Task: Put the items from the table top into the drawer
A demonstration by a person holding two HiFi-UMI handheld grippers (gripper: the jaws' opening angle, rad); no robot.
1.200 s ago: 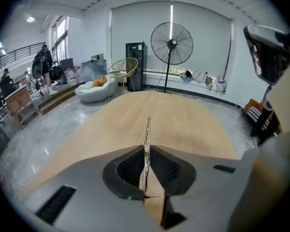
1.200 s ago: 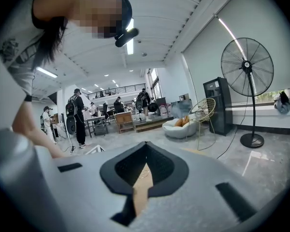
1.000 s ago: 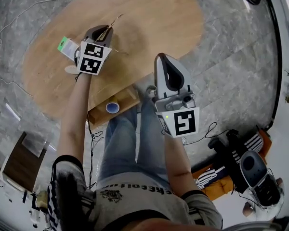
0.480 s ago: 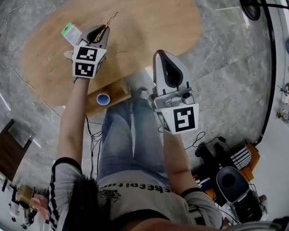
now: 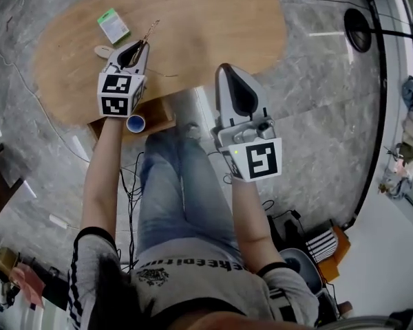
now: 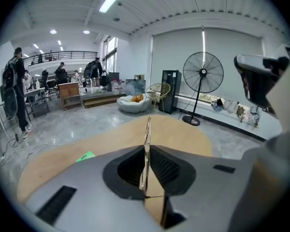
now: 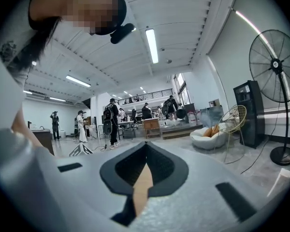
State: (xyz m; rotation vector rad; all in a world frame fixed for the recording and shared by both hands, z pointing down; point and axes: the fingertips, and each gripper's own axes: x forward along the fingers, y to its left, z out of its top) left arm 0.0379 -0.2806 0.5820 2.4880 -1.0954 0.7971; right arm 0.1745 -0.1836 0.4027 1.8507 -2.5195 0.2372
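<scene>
Head view shows the left hand-held gripper (image 5: 141, 45) nearer to the person's edge of the wooden surface (image 5: 213, 19) than it was a second ago. It has also come up from the surface. Its jaws stand narrow and are clamped on a thin gold metal piece (image 5: 150, 30), which sticks out past the tips. The left gripper view confirms this: the metal piece (image 6: 146, 144) stands upright between the ribbed pads, which press it from both sides.

A second ago this gripper partly covered the green packet (image 5: 113, 26). Now the packet lies free on the surface, well apart from the gripper, and a small beige piece (image 5: 103, 49) lies near it.

The open drawer (image 5: 158, 108) shows under the near edge of the surface, just beside the marker cube of the left gripper. A round thing with a blue rim (image 5: 135, 123) lies already in it.

The right hand-held gripper (image 5: 225, 71) has also risen a little. In the right gripper view its jaws are together and nothing is between them.

I judge that the metal piece is picked up and is being carried toward the drawer. The packet and the beige piece are still to be moved.
</scene>
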